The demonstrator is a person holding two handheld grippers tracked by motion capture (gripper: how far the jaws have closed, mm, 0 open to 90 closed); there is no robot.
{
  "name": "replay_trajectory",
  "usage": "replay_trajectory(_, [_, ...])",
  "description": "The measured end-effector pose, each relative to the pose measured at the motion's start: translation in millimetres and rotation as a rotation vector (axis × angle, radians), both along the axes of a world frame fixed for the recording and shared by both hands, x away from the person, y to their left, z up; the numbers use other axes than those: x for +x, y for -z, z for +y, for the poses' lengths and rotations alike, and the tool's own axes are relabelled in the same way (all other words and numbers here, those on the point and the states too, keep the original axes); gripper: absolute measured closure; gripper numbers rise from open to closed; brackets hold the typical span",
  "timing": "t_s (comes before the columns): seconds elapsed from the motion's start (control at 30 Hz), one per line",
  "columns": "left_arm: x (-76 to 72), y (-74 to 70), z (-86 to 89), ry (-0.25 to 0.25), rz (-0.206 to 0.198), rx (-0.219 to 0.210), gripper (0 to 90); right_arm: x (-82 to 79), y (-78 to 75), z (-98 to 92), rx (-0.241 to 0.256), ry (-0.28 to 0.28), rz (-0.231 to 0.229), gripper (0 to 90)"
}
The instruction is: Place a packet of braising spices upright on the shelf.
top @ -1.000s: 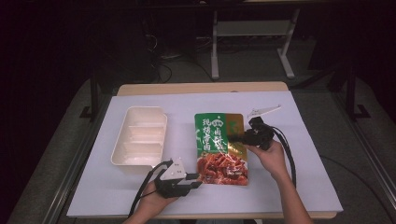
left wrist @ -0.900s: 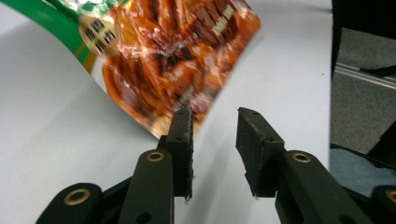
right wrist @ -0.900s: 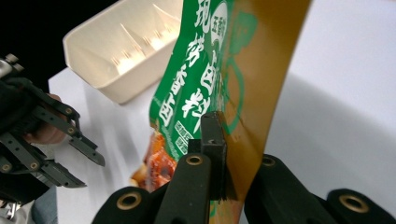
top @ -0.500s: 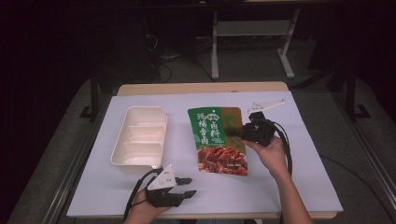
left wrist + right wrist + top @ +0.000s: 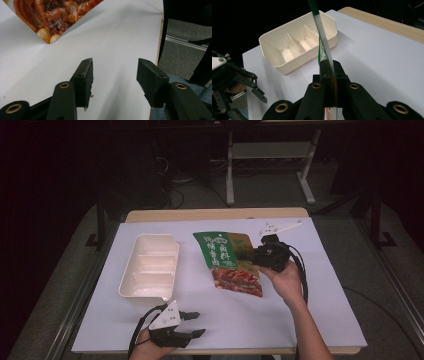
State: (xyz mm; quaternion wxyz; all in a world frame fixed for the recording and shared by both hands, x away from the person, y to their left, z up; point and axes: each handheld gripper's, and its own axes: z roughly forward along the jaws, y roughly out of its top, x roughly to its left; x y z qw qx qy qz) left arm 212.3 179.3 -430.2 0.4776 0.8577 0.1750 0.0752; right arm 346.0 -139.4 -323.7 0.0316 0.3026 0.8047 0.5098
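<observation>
Holding the snack bag (image 5: 227, 262) by its right edge, the right gripper (image 5: 260, 256) had its jaws pressed tight on the thin side of the bag. The bag was lifted off the white table cover (image 5: 320, 285), and its long way ran from far-left to near-right. The white tray (image 5: 149, 268) sat just to the left of the bag, so the bag probably had to go that way. The left gripper (image 5: 192, 324) waited near the front edge, jaws apart and holding nothing, well away from the bag.

A lab: white-covered table (image 5: 310, 315), cables, dark surroundings.
</observation>
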Motion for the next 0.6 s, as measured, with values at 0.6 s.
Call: replay_trajectory(0.6, [-4.7, 0.4, 3.1, 0.007, -0.019, -0.006, 28.2, 1.3, -19.0, 20.0, 0.026, -0.010, -0.041, 89.3])
